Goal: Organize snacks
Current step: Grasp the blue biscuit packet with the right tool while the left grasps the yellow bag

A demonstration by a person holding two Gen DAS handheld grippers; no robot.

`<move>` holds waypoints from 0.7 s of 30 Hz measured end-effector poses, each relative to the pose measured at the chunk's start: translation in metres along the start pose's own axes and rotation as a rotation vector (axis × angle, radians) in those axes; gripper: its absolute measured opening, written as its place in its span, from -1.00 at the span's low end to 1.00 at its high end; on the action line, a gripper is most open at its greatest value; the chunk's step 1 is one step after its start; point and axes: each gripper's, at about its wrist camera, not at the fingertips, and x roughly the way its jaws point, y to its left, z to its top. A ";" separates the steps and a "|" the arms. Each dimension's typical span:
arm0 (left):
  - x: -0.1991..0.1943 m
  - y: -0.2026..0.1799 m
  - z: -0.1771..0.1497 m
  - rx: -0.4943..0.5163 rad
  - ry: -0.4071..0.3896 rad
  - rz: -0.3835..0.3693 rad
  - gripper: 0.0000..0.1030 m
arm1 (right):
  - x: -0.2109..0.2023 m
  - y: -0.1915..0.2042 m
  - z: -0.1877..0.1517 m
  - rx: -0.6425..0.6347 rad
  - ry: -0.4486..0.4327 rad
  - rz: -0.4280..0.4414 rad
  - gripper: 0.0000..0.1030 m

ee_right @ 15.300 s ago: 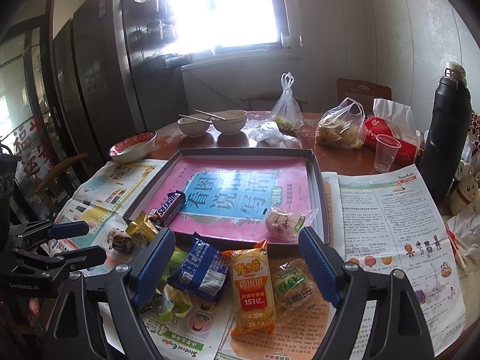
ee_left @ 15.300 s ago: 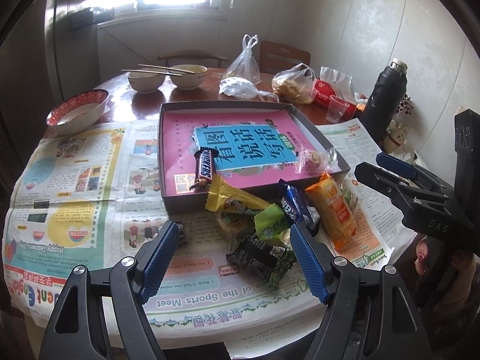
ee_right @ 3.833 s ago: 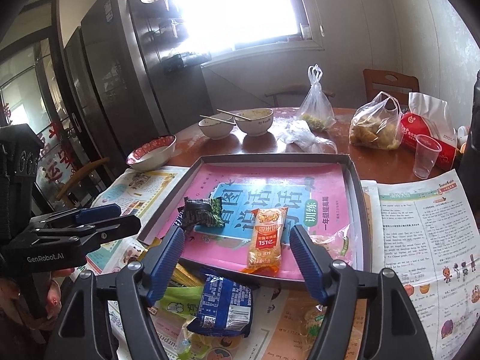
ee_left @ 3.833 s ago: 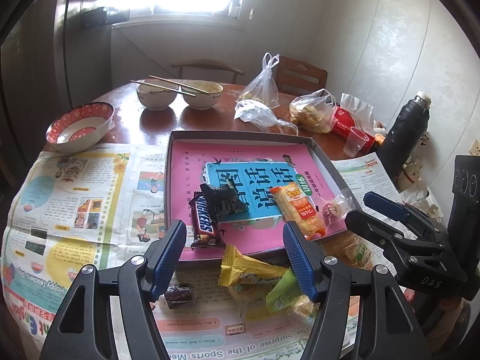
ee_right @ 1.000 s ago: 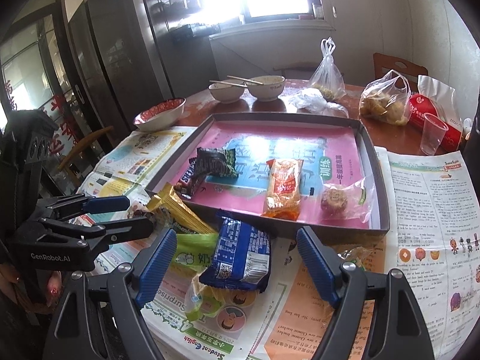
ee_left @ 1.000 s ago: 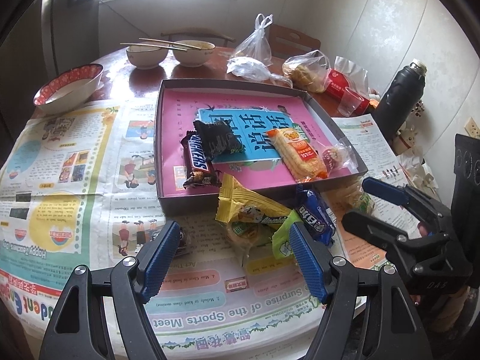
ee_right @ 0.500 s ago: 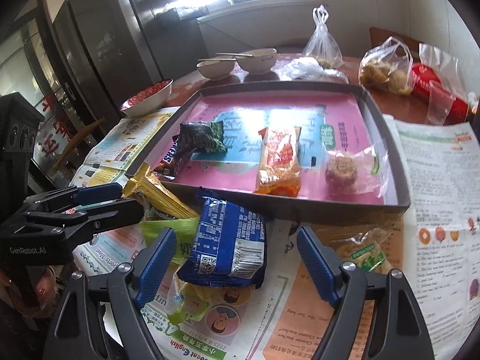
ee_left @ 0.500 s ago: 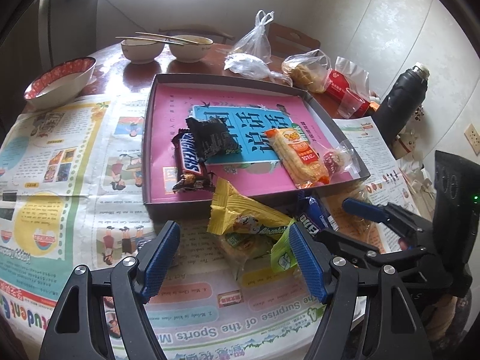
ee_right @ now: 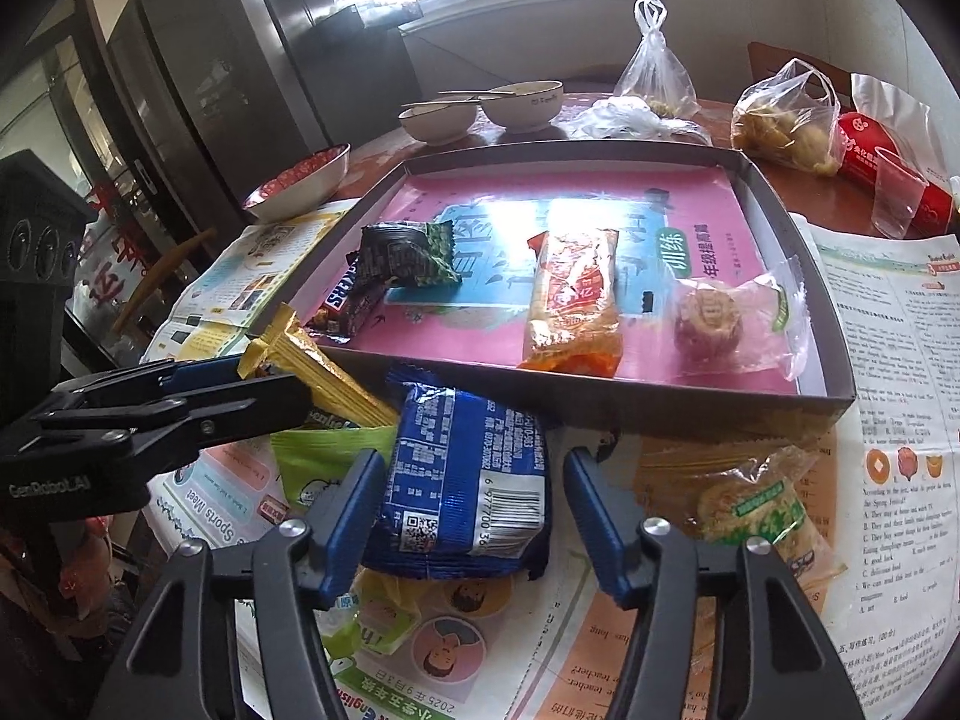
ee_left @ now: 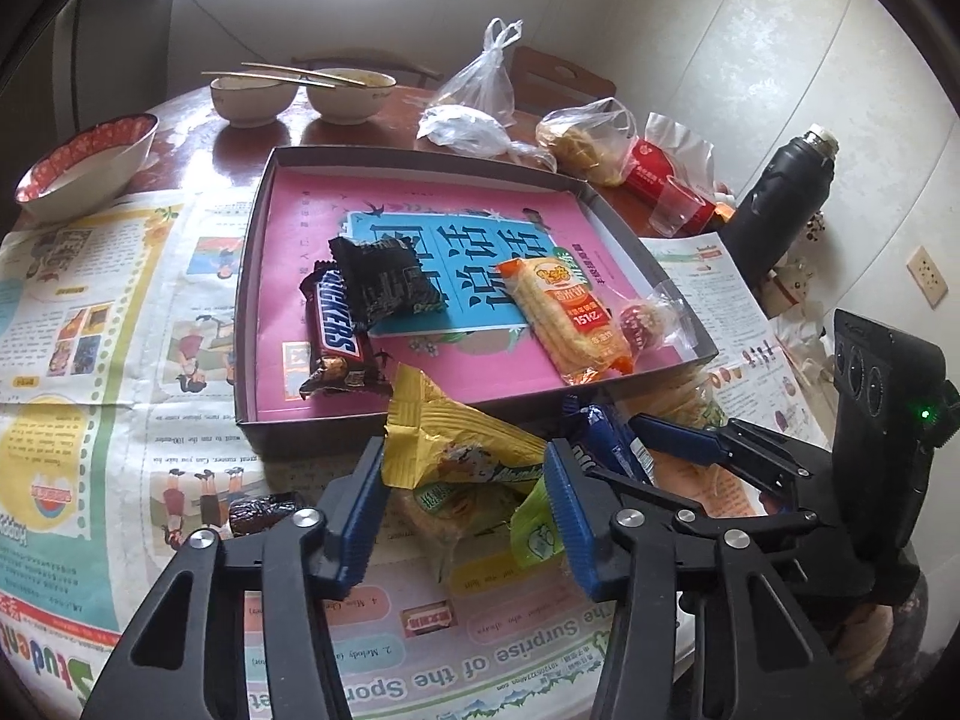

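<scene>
— Blue packet (ee_right: 465,474) where, against the tray (ee_right: 630,405)?
— Just outside its near wall, on the counter, long axis pointing away toward the tray.
— Nearer tool?
— Right tool (ee_right: 468,507), wide open, straddling the packet, gripping nothing.
— Left tool (ee_left: 465,510)?
— Open too, around the yellow wrapper (ee_left: 447,444), not yet clamped.

The tray (ee_left: 249,312) has grey walls and a pink floor with a blue panel of black characters. Inside lie a brown Snickers bar (ee_left: 333,330), a black-and-green packet (ee_left: 384,285) and an orange wafer pack (ee_left: 567,315); just outside its near wall lie a yellow wrapper (ee_left: 444,444) and a blue packet (ee_right: 468,474).
</scene>
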 end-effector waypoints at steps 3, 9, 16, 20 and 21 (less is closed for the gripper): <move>0.002 0.000 0.001 -0.005 0.004 -0.019 -0.04 | 0.002 0.000 0.000 -0.002 0.004 0.007 0.17; 0.008 -0.003 0.005 -0.016 0.005 -0.042 -0.05 | 0.004 0.000 -0.001 0.000 0.010 0.014 0.16; 0.019 -0.007 0.007 -0.023 0.028 -0.049 -0.05 | 0.010 -0.003 -0.002 0.001 0.029 0.014 0.16; 0.022 -0.007 0.009 -0.042 0.036 -0.061 -0.05 | 0.010 -0.001 -0.002 -0.010 0.023 0.008 0.09; 0.022 -0.008 0.009 -0.045 0.038 -0.066 -0.05 | 0.010 -0.001 -0.002 -0.010 0.021 0.007 0.05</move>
